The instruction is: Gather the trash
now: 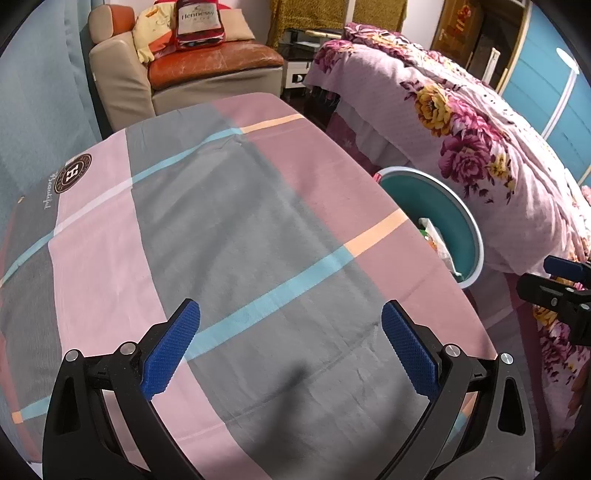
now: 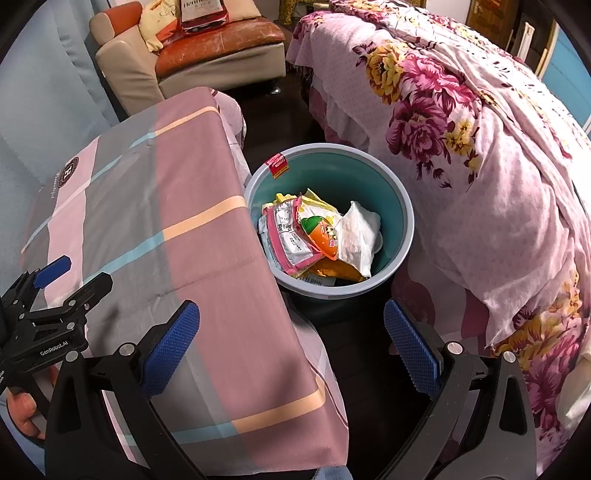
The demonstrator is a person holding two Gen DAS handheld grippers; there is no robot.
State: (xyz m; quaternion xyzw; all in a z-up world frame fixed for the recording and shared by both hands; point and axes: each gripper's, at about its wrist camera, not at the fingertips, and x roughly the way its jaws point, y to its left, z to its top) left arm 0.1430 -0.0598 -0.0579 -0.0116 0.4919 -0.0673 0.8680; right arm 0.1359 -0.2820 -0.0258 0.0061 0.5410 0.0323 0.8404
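A teal bin (image 2: 400, 218) with a pale rim stands on the dark floor between the table and the bed. It holds several wrappers (image 2: 295, 240), a crumpled white bag (image 2: 356, 236) and an orange-green packet (image 2: 321, 234). In the left wrist view the bin (image 1: 463, 236) shows past the table's right edge. My left gripper (image 1: 290, 347) is open and empty over the table's cloth (image 1: 236, 229). My right gripper (image 2: 291, 349) is open and empty, over the table's right edge, short of the bin. The left gripper also shows at the left of the right wrist view (image 2: 70, 284).
The table carries a pink, grey and blue checked cloth (image 2: 147, 221). A bed with a floral quilt (image 2: 461, 129) stands to the right. A sofa (image 1: 207, 66) with cushions and a red Hennessy bag (image 1: 199, 26) stands at the back. A blue curtain (image 1: 40, 110) hangs on the left.
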